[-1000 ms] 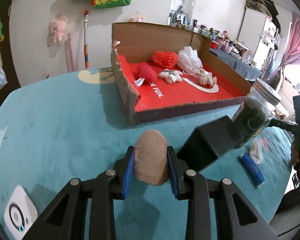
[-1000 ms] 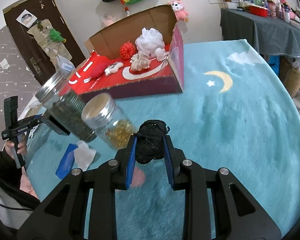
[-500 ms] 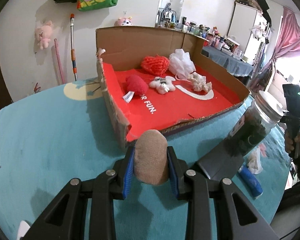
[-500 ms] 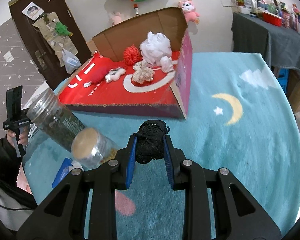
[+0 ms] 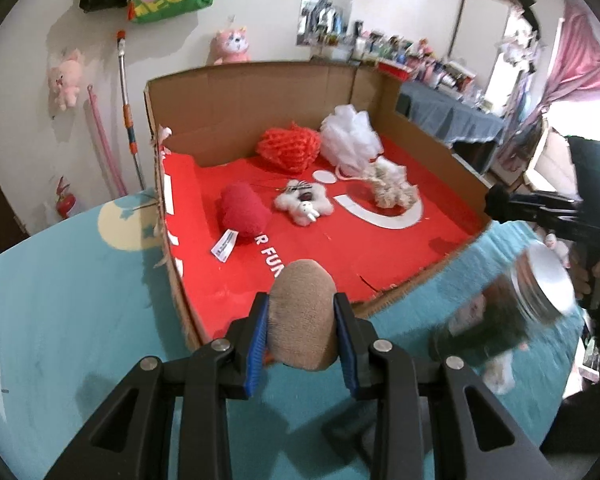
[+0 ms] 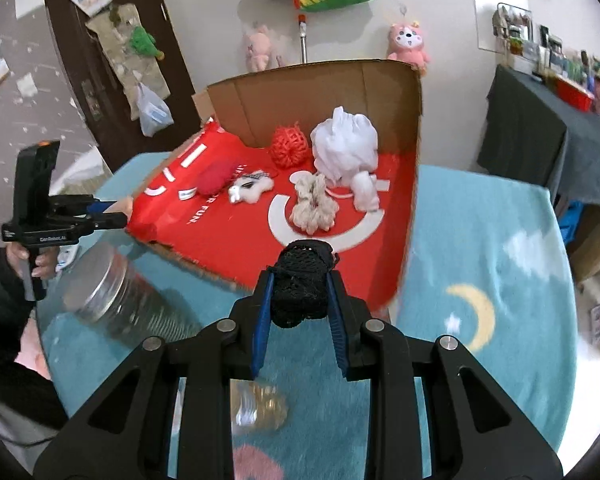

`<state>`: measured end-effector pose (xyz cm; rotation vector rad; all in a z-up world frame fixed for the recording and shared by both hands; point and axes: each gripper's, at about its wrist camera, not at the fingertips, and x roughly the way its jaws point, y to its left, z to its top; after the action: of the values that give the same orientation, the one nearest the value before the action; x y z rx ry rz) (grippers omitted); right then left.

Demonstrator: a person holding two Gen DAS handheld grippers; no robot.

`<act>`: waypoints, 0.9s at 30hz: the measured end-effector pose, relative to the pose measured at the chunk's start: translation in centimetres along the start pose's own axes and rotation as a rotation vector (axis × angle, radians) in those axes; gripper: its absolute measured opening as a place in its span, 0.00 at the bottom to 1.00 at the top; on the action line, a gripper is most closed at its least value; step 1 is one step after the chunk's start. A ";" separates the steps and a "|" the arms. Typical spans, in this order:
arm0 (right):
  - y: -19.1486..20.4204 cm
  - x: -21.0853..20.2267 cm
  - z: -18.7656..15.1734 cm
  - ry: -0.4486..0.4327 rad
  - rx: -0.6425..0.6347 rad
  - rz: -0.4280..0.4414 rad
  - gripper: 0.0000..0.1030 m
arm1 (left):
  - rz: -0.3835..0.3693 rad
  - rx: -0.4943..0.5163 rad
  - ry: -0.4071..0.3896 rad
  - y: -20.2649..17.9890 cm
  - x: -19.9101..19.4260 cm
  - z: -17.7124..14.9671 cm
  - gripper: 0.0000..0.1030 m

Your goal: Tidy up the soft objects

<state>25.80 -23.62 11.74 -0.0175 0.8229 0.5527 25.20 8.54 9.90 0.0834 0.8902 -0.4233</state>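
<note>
My left gripper (image 5: 302,316) is shut on a tan soft pad (image 5: 302,316), held over the near edge of the open cardboard box (image 5: 256,96) with a red floor. My right gripper (image 6: 300,292) is shut on a black mesh ball (image 6: 300,288), held at the box's near edge (image 6: 414,120). Inside the box lie a red plush (image 5: 242,210), a small white plush (image 5: 304,202), an orange mesh puff (image 5: 290,150), a white puff (image 5: 350,138) and a cream rope bundle (image 5: 390,184). The right gripper also shows in the left wrist view (image 5: 500,202), the left one in the right wrist view (image 6: 118,214).
The box sits on a teal rug-covered table (image 5: 60,280). A dark-filled glass jar with a metal lid (image 5: 512,312) stands beside the box, also in the right wrist view (image 6: 116,300). A second jar (image 6: 260,404) lies under my right gripper.
Both grippers have moved forward toward the box with their loads. The box looms larger and the jars have slid back beside and under the grippers.
</note>
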 end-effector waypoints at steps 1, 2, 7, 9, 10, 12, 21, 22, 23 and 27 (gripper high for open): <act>0.2 0.5 0.4 0.014 -0.007 -0.014 0.24 | 0.006 -0.004 0.018 -0.1 0.6 0.4 0.32; 0.3 1.1 1.0 0.031 -0.015 -0.038 0.24 | 0.017 -0.009 0.034 -0.1 1.2 0.8 0.32; 0.6 5.1 2.9 0.153 -0.044 -0.126 0.24 | 0.066 -0.017 0.108 -0.2 3.9 2.5 0.34; 0.5 6.8 3.4 0.205 -0.045 -0.146 0.24 | 0.087 -0.013 0.129 -0.1 4.7 2.9 0.35; 0.5 7.2 3.5 0.221 -0.045 -0.156 0.24 | 0.105 -0.010 0.137 0.0 5.1 3.0 0.36; 0.4 8.3 3.7 0.252 -0.052 -0.184 0.24 | 0.115 -0.005 0.159 0.0 6.0 3.3 0.36; 1.4 11.0 3.4 0.335 -0.148 -0.283 0.26 | 0.147 -0.014 0.204 0.5 8.5 3.7 0.37; 1.5 11.1 3.2 0.334 -0.154 -0.283 0.28 | 0.145 -0.013 0.207 0.4 8.6 3.7 0.38; 1.6 11.0 3.2 0.333 -0.157 -0.282 0.28 | 0.147 -0.009 0.210 0.3 8.8 3.7 0.38; 1.9 11.3 2.9 0.334 -0.178 -0.301 0.28 | 0.151 -0.001 0.213 0.2 9.0 3.7 0.42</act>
<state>33.08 -16.10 6.17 -0.4003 1.0710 0.3389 32.96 4.93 5.29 0.1964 1.0861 -0.2757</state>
